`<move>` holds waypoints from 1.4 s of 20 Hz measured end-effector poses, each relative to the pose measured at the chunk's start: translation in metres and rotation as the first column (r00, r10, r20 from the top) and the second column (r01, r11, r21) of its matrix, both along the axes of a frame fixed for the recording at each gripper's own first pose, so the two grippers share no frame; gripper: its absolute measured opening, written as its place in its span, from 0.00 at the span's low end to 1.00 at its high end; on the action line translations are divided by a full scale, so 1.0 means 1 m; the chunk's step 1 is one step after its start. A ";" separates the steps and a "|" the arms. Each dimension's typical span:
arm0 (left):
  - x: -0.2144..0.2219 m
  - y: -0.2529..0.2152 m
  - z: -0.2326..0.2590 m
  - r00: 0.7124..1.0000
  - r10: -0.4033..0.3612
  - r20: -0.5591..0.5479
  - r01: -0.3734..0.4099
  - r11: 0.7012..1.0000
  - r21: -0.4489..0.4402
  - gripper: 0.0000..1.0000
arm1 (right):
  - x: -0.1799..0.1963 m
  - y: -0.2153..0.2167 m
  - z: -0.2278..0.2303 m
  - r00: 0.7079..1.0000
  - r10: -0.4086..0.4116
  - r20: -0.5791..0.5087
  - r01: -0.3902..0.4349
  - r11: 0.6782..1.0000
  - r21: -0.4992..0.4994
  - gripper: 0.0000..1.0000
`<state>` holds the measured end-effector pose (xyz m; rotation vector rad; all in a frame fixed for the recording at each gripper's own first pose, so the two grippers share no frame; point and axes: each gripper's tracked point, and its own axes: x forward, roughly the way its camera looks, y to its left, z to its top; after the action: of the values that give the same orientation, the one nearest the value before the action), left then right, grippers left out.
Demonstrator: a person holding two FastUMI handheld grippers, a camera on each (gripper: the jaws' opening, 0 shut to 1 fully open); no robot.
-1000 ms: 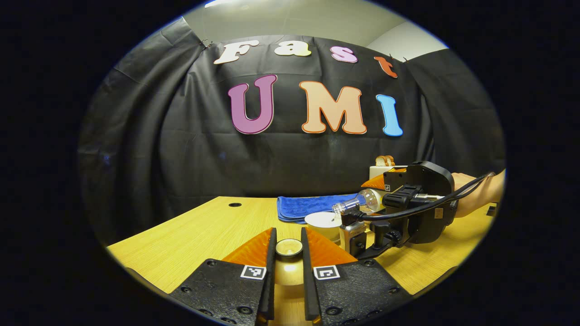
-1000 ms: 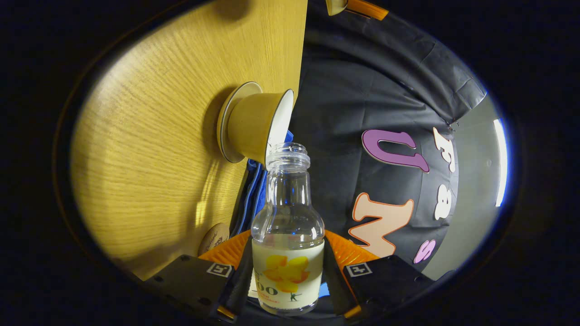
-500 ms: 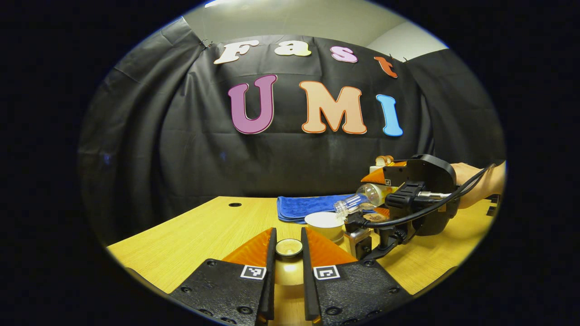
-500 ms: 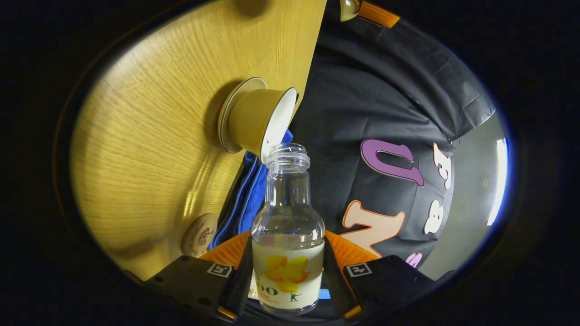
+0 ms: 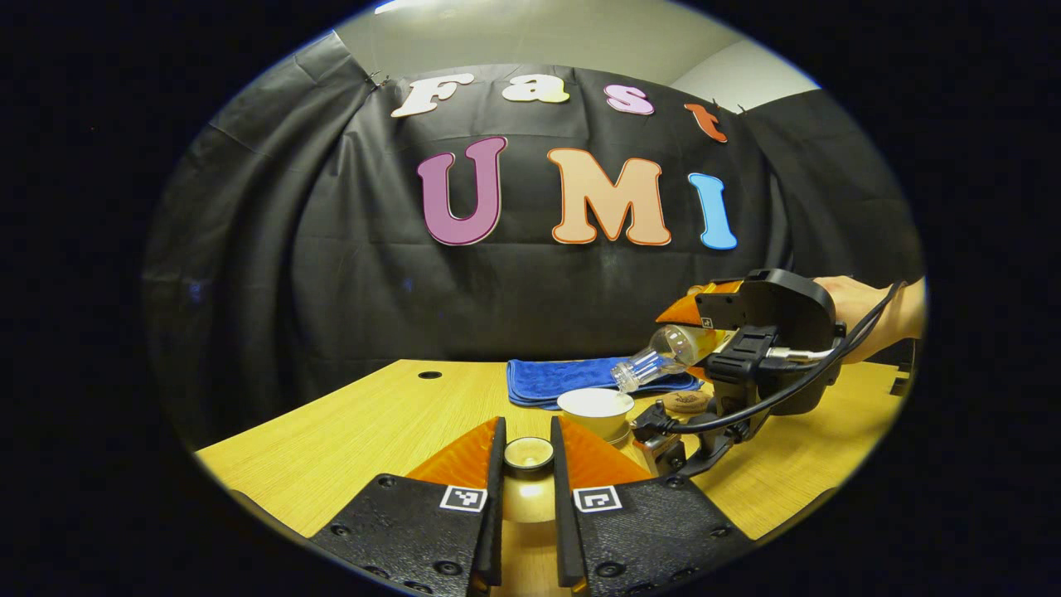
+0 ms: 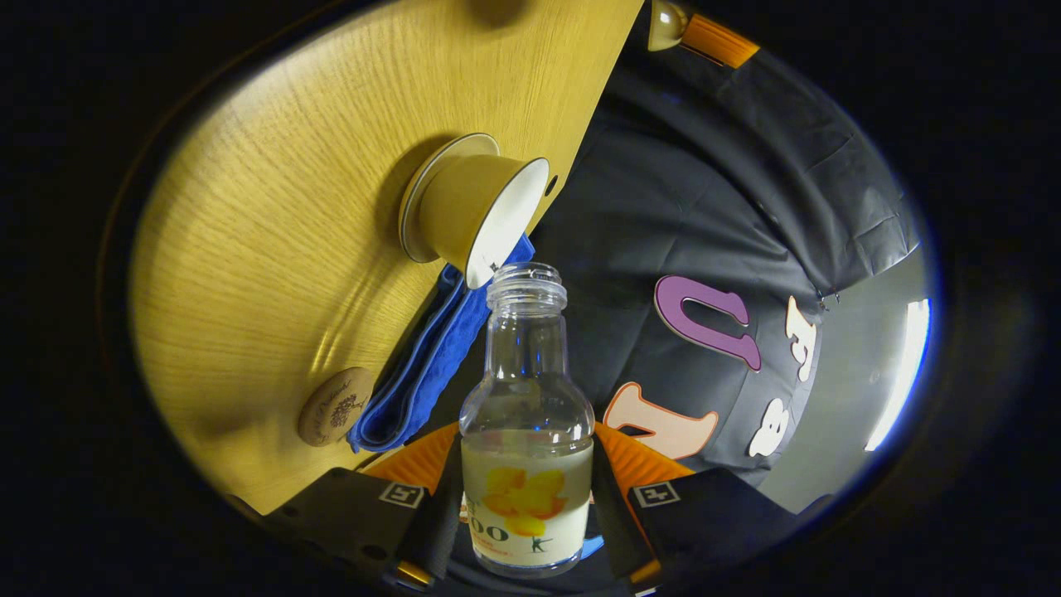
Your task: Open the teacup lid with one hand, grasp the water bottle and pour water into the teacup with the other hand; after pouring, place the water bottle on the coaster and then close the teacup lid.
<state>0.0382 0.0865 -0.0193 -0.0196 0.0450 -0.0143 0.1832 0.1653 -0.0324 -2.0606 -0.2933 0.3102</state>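
Since a second ago the right gripper has risen and drawn back from the teacup; pinching the water bottle, it holds it tilted, mouth just above the teacup's far rim; the coaster lies just beyond the teacup; the left gripper clamps the teacup lid nearer than the teacup.

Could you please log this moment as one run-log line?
left gripper: shut on small round teacup lid | right gripper: shut on clear glass water bottle, tilted over open yellow teacup | round wooden coaster: bare
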 end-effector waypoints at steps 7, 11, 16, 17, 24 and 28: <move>0.000 0.000 0.000 1.000 0.000 -0.001 0.000 1.000 0.000 0.23 | -0.002 0.002 0.001 1.000 0.014 -0.008 -0.014 1.000 -0.027 0.75; 0.000 0.000 0.000 1.000 0.000 -0.001 0.000 1.000 0.000 0.23 | -0.005 0.006 0.000 1.000 0.023 -0.009 -0.023 0.999 -0.040 0.75; 0.000 0.000 0.000 1.000 0.000 -0.001 0.000 1.000 0.000 0.23 | -0.002 0.003 0.000 0.999 0.004 -0.041 -0.004 1.000 0.009 0.74; 0.000 0.000 0.000 1.000 0.000 -0.001 0.000 1.000 0.000 0.23 | -0.004 0.003 -0.001 0.998 -0.002 -0.060 0.005 0.999 0.037 0.74; 0.001 0.000 0.000 1.000 0.000 -0.001 0.000 1.000 0.000 0.23 | 0.000 0.000 -0.014 0.987 -0.046 -0.153 0.070 0.985 0.158 0.74; 0.000 0.000 0.000 1.000 0.001 -0.002 -0.001 1.000 -0.001 0.23 | 0.000 -0.009 -0.022 0.966 -0.074 -0.247 0.151 0.940 0.307 0.78</move>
<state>0.0382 0.0862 -0.0194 -0.0204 0.0468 -0.0136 0.1829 0.1565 -0.0543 -1.6897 -0.0742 0.4006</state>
